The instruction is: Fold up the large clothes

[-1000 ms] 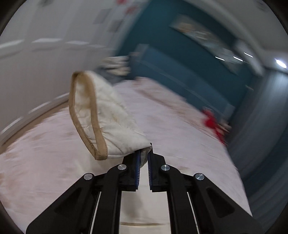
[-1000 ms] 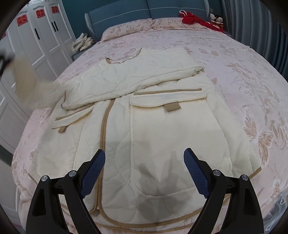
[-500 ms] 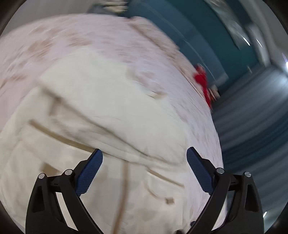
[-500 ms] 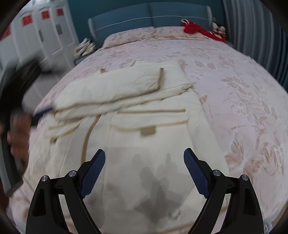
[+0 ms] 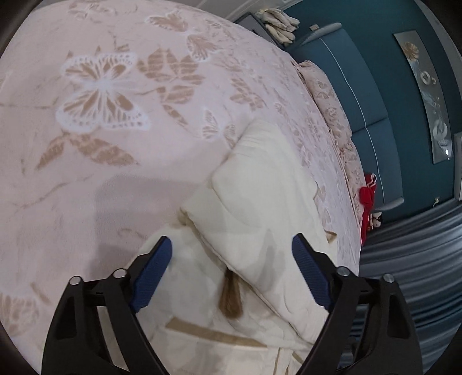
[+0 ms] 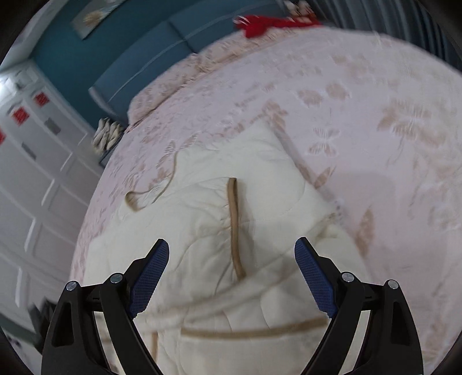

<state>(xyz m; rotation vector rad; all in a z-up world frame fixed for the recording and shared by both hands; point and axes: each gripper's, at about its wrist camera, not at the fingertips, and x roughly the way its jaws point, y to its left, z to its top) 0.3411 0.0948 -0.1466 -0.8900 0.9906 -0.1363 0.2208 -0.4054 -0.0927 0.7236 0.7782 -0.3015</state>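
A cream quilted robe with tan trim (image 6: 202, 230) lies on the pink bed, both sleeves folded across its chest. In the left wrist view the robe (image 5: 260, 207) shows its folded sleeve and shoulder edge. My left gripper (image 5: 232, 274) is open and empty, just above the robe's left side. My right gripper (image 6: 231, 277) is open and empty above the folded sleeves, with a tan cuff band (image 6: 235, 225) between its fingers.
The pink bedspread with butterfly pattern (image 5: 101, 95) spreads around the robe. A blue headboard (image 6: 161, 54), pillows (image 5: 326, 95) and a red item (image 6: 260, 23) lie at the far end. White wardrobe doors (image 6: 34, 161) stand on the left.
My left gripper let go of the sleeve it held up, which now lies folded over the robe, and opened. My right gripper moved forward over the robe, still open.
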